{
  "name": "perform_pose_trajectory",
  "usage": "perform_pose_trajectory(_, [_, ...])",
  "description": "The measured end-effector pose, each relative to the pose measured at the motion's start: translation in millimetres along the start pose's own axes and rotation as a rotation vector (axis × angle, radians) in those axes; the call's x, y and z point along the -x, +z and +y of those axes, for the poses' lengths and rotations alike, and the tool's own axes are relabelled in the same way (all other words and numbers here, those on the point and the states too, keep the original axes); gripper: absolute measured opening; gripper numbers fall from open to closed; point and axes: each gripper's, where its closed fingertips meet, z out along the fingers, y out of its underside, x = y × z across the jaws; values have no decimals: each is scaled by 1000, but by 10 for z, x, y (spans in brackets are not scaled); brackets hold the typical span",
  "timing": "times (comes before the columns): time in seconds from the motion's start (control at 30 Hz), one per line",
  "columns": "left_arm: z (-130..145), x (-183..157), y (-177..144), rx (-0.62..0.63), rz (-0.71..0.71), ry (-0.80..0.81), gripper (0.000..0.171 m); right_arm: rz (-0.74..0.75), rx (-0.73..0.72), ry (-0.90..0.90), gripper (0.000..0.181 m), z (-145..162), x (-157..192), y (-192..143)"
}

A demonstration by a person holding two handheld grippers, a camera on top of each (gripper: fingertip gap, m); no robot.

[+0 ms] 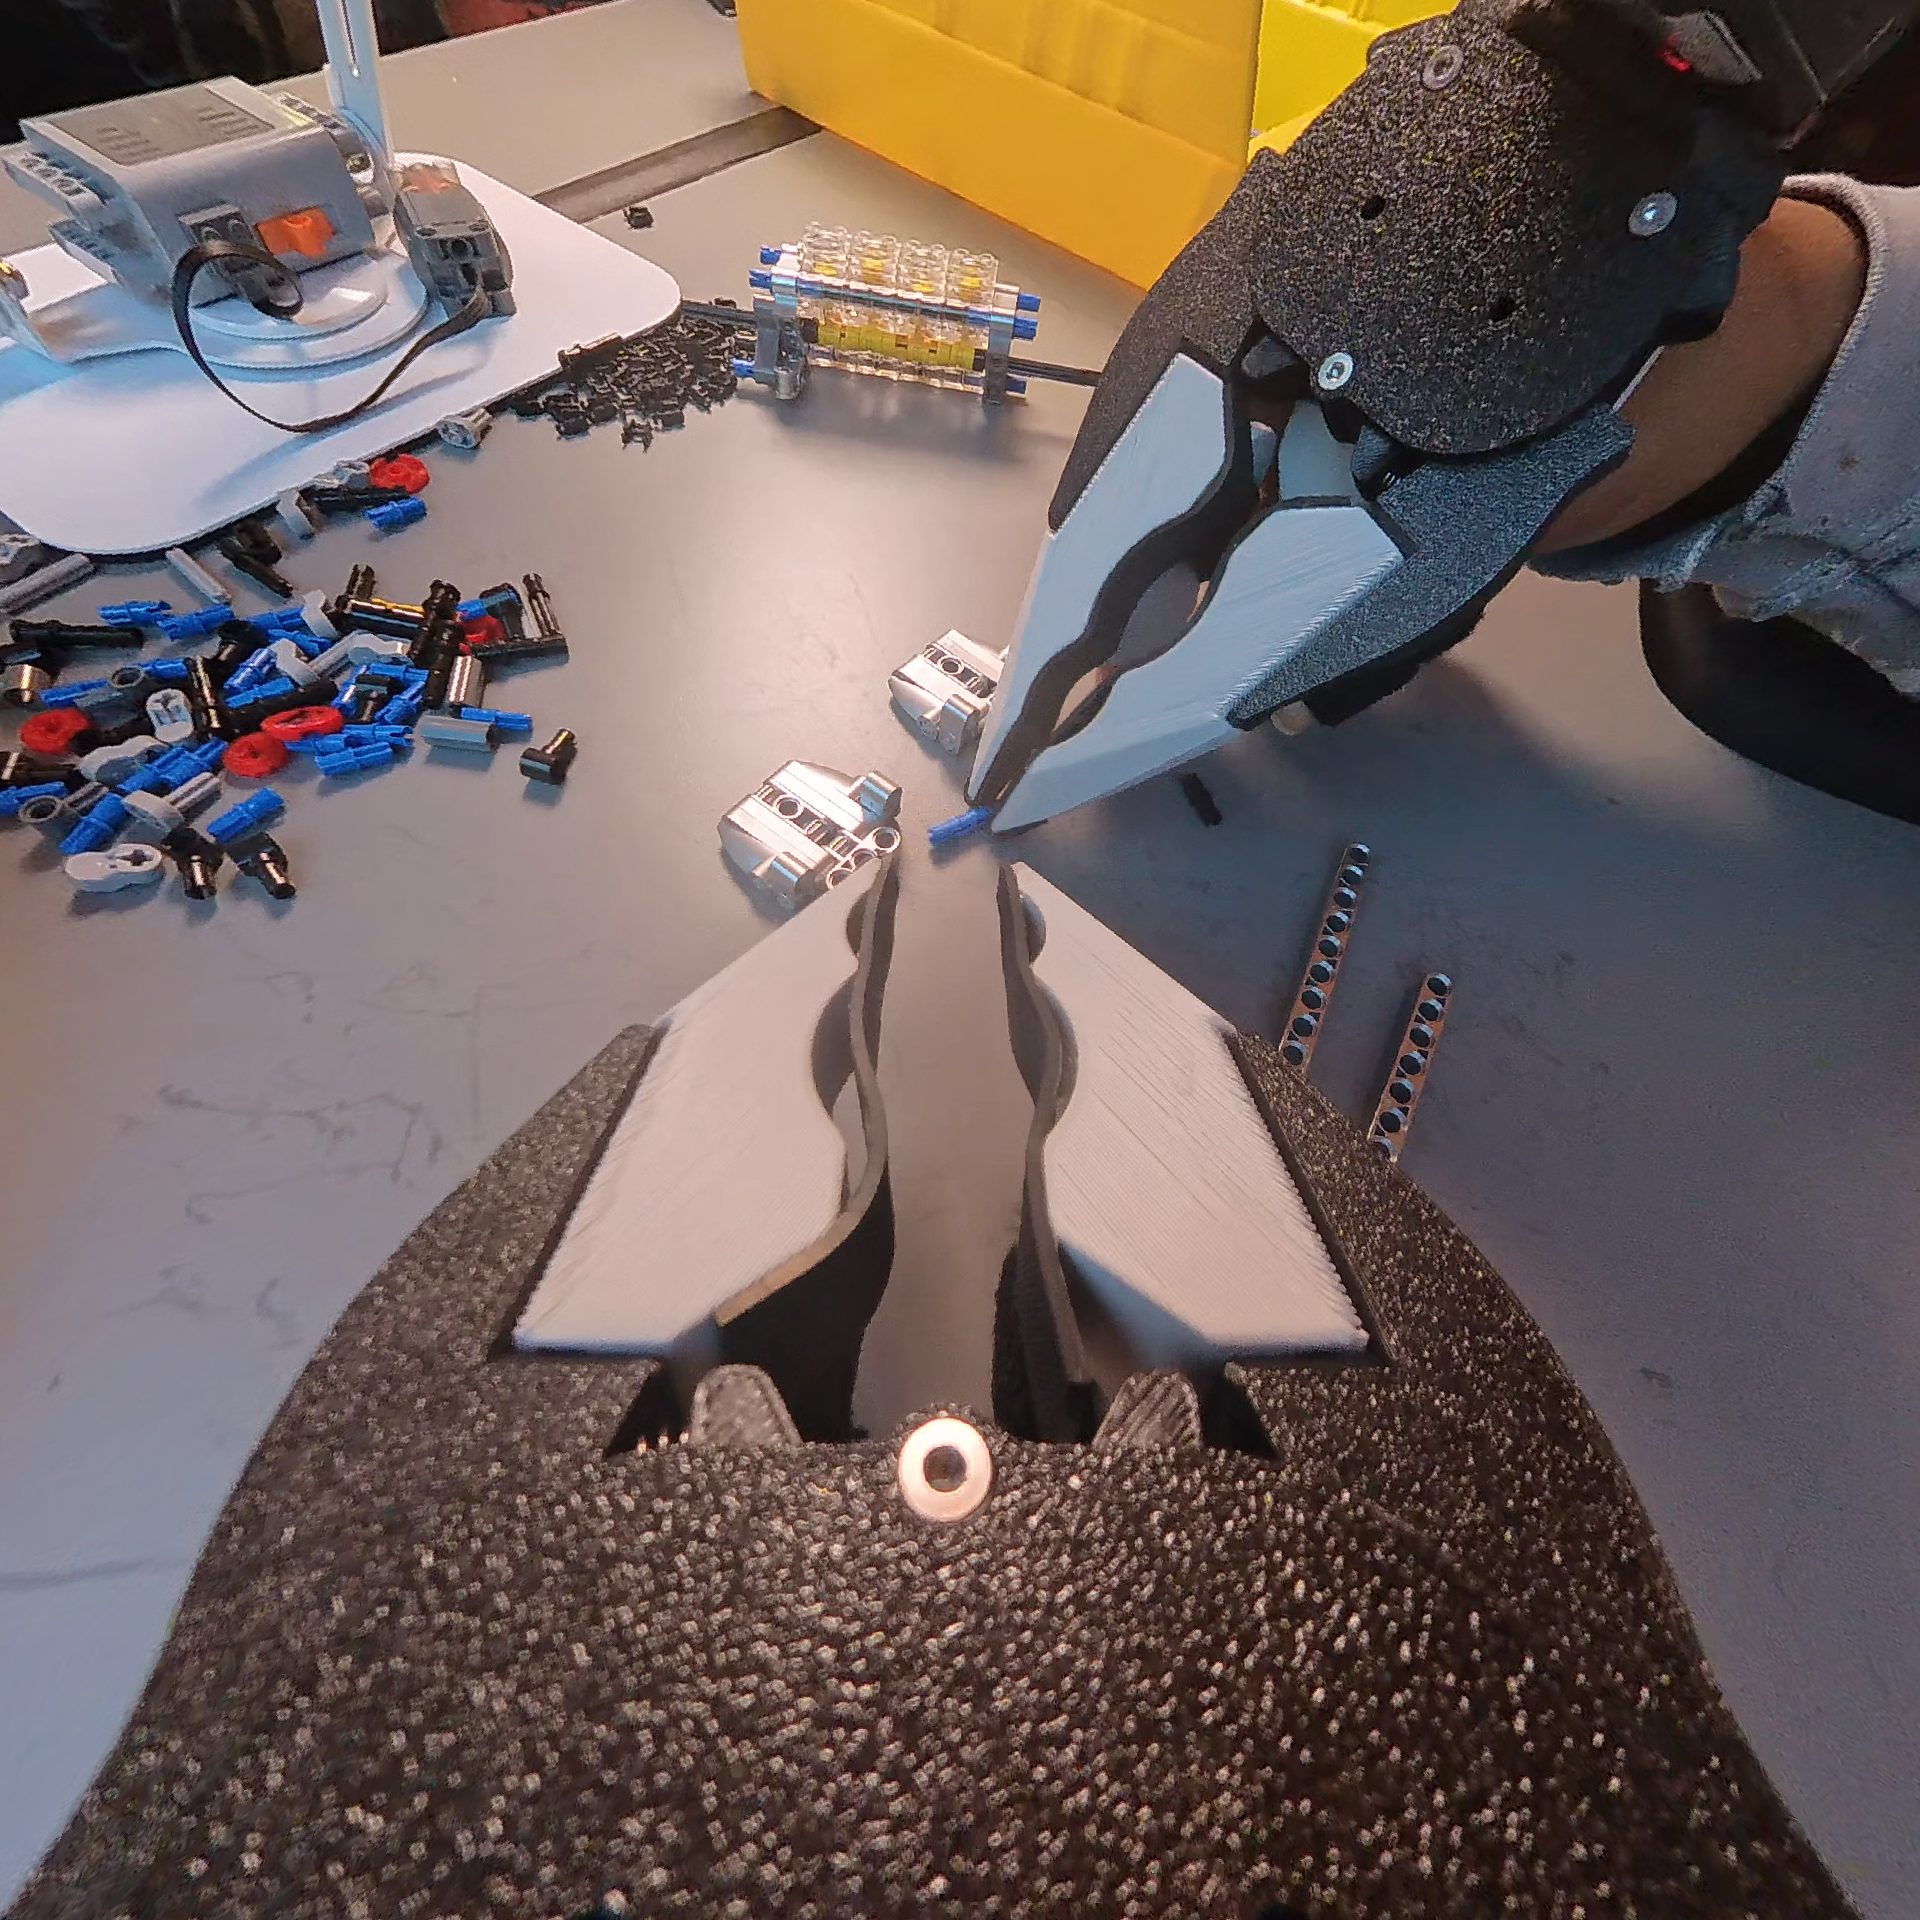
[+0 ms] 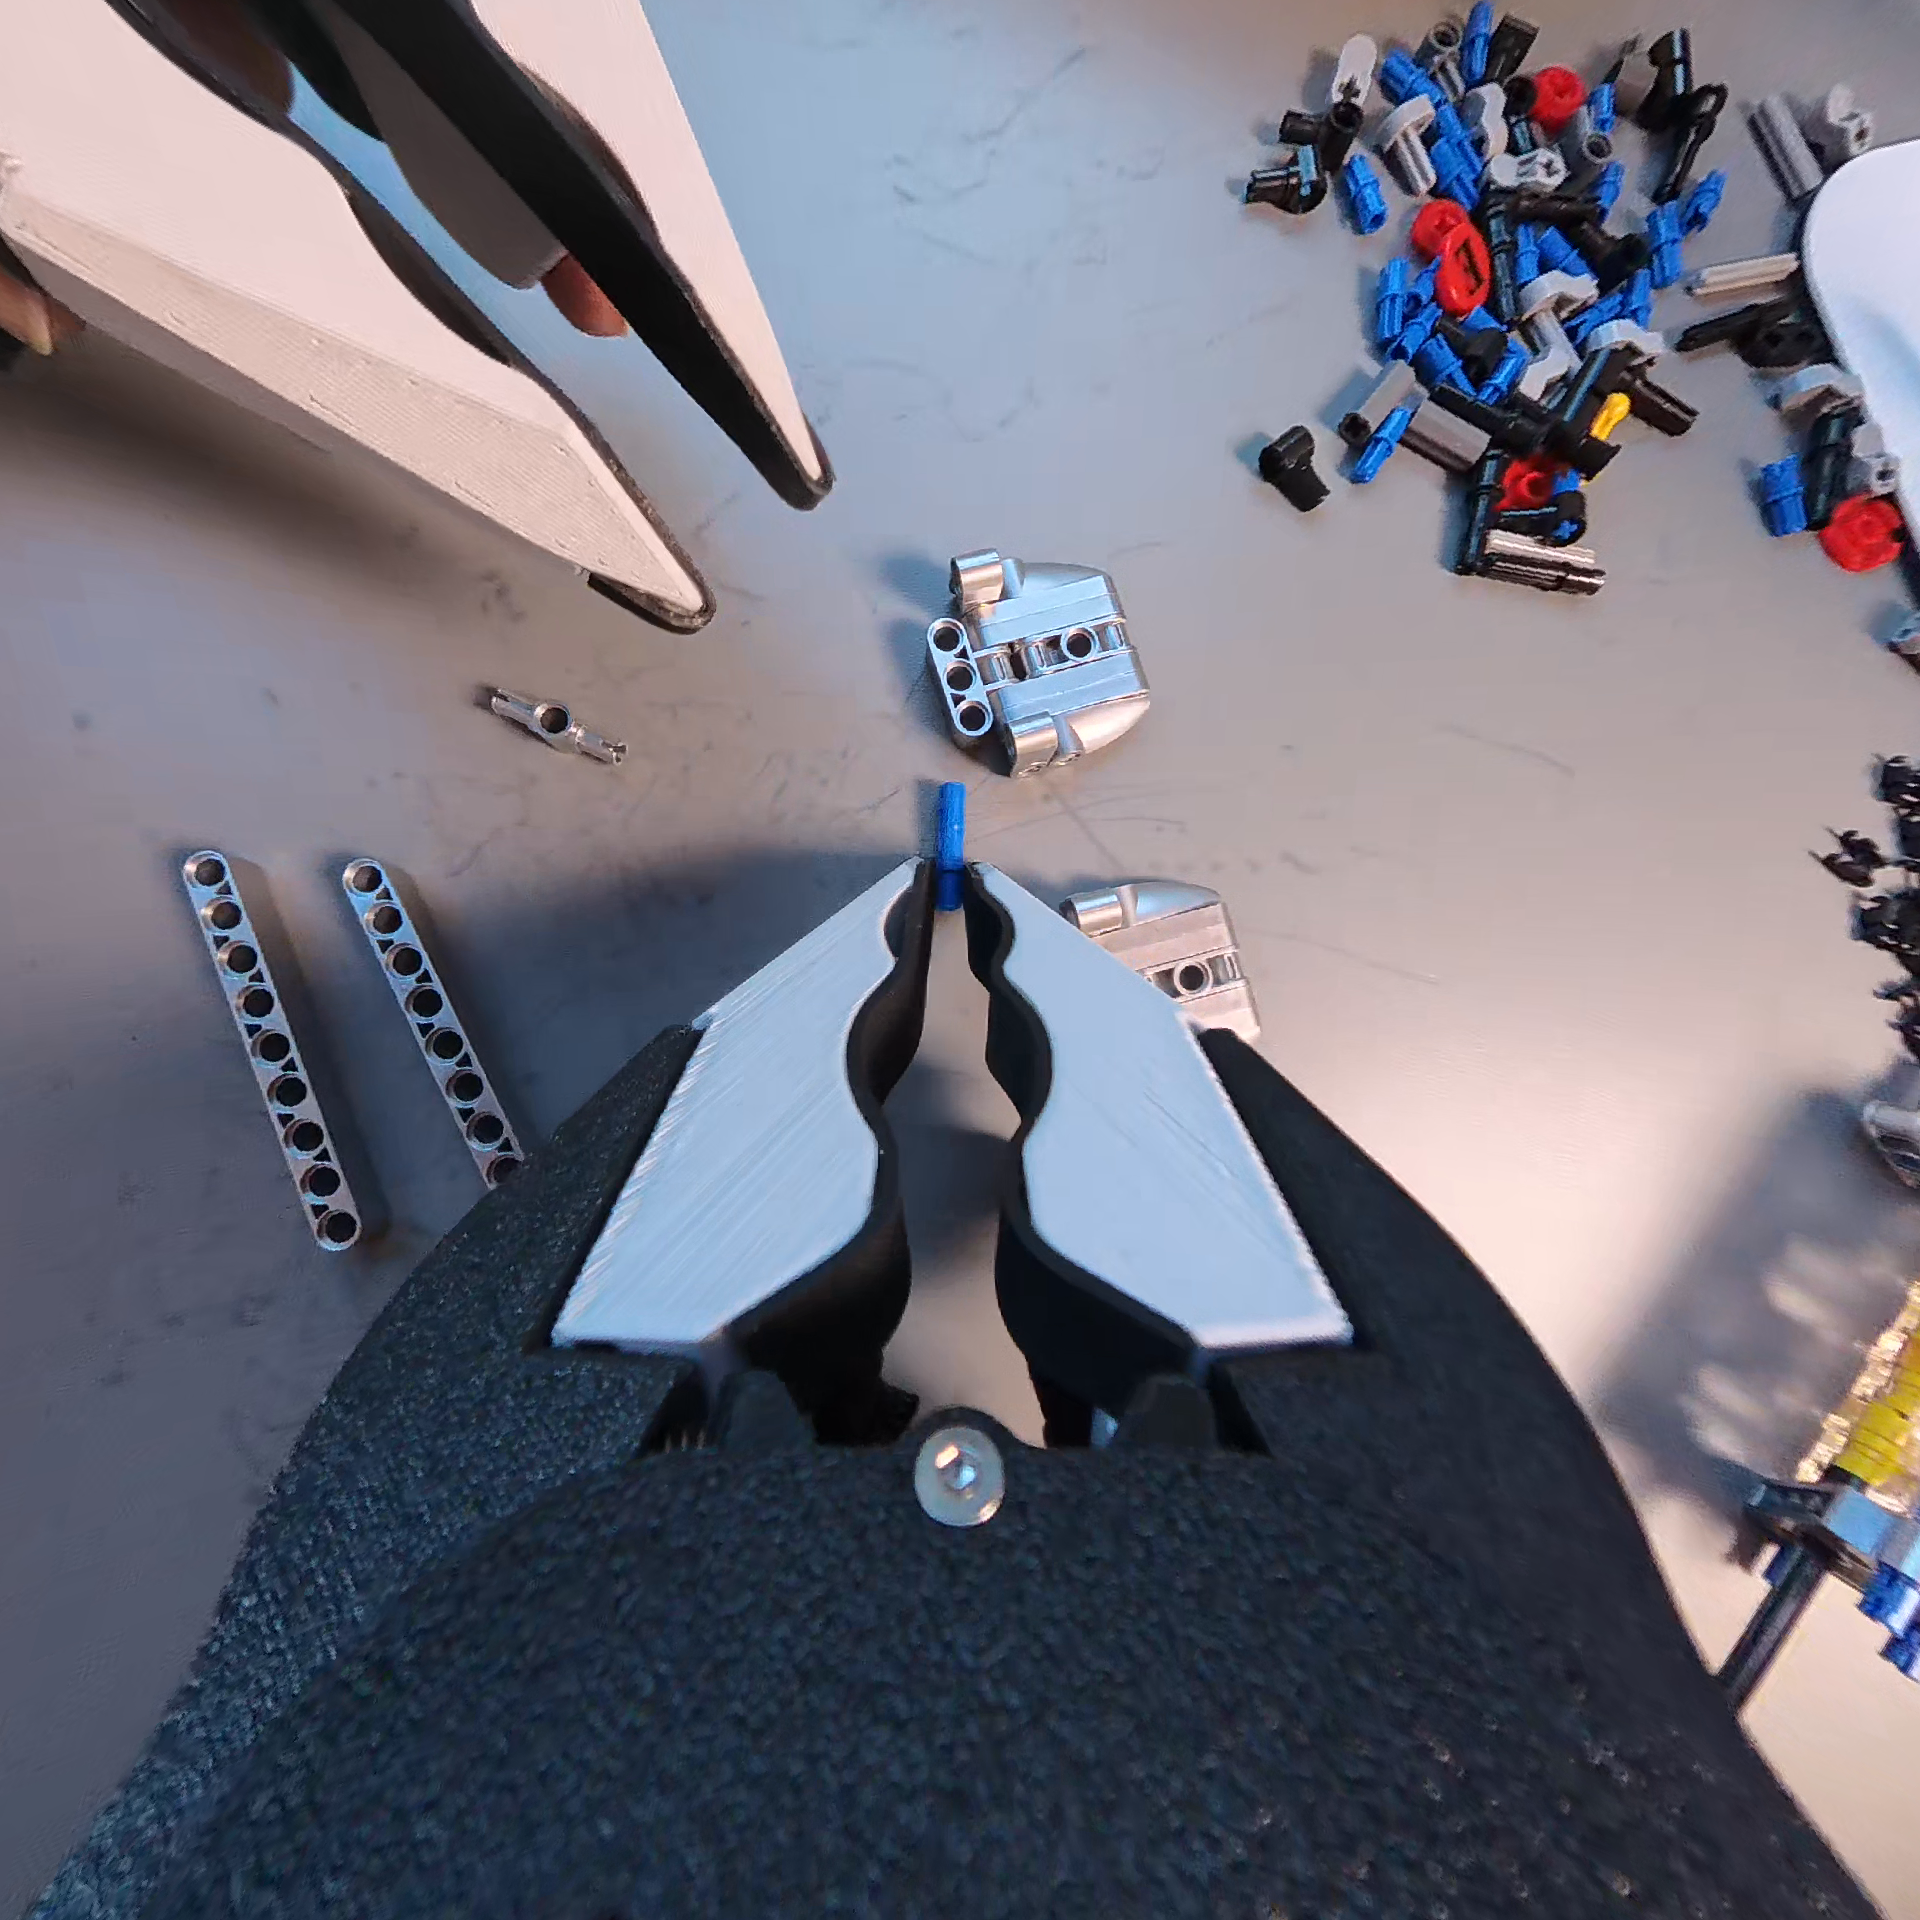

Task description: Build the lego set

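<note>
My right gripper (image 2: 947, 871) is shut on a small blue pin (image 2: 949, 826), which sticks out past the fingertips just above the grey table. In the left wrist view the right gripper (image 1: 992, 821) comes in from the upper right with the blue pin (image 1: 956, 828) at its tip. My left gripper (image 1: 951, 878) is open and empty, its tips just short of the pin and beside a silver panel piece (image 1: 805, 831). The same silver panel (image 2: 1039, 665) lies just ahead of the pin. The left gripper (image 2: 764, 551) also shows at the upper left of the right wrist view.
A second silver panel (image 1: 945, 681) lies behind the right gripper. Two silver holed beams (image 2: 272, 1049) and a small silver connector (image 2: 558, 724) lie nearby. A pile of blue, black and red pins (image 1: 249, 696), a clear and yellow block assembly (image 1: 894, 312), a white board with a grey motor unit (image 1: 187, 197) and yellow bins (image 1: 997, 114) stand farther off.
</note>
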Motion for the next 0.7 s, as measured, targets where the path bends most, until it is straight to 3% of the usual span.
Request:
perform_pose_trajectory(0.1, [7, -28, 7, 3, 14, 6, 18, 8, -34, -72, 3, -1, 25, -15])
perform_pose_trajectory(0.17, [-22, -74, -4, -14, 46, -6, 18, 8, -141, -154, 3, -122, 130, -131])
perform_pose_trajectory(0.37, [-424, -371, -228, -249, 326, -175, 18, 14, -513, -215, 4, -546, 379, -742])
perform_pose_trajectory(0.5, [-634, -543, -403, -379, 465, -219, 13, 35, -626, -222, 4, -645, 493, -951])
perform_pose_trajectory(0.7, [-684, -690, -442, -414, 488, -161, 7, 16, -728, -185, 4, -700, 602, -1068])
